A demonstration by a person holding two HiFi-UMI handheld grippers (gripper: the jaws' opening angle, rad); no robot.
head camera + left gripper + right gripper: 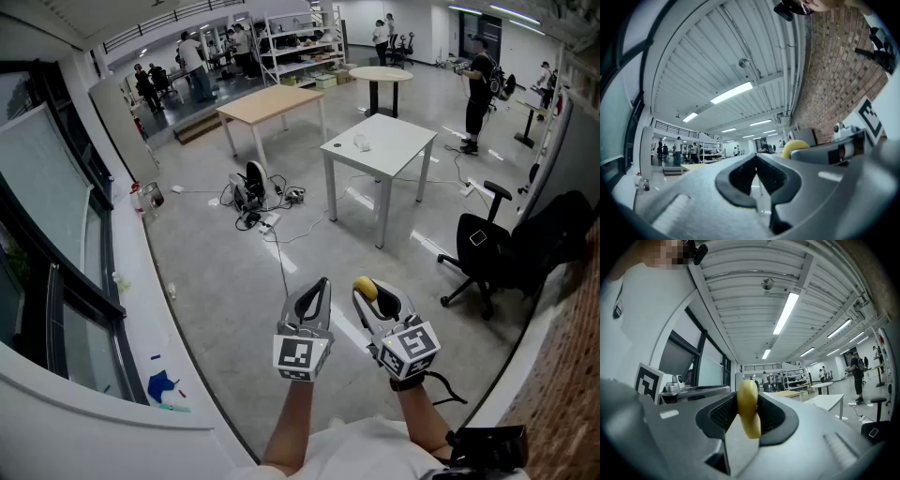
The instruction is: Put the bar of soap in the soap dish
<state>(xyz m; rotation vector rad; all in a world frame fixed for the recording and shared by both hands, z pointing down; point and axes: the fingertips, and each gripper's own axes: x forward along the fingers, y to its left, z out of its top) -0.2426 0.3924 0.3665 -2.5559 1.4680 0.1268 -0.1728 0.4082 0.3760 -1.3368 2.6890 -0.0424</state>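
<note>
Big open workroom, grey floor [225, 281], brick wall [574, 375] at R, people far back. White counter [398, 141] well ahead; small pale item [362, 142] on it, too small to tell if that's the soap dish. No dish seen for sure in any view.

R gripper [373, 298] pinching yellow bar of soap [748, 408] edge-on betw. its pads, held roughly level in front of body, over bare floor. L gripper [321, 286] just beside it, jaws pressed together, nothing betw. them.

Step, my read: carry phase. Soap in grip, not yet delivered. Next calls for: find dish (prob. white counter), walk over, bring R gripper above it, lower soap in, then let go. Soap likely slick and the hold is narrow, so no jolts.
</note>
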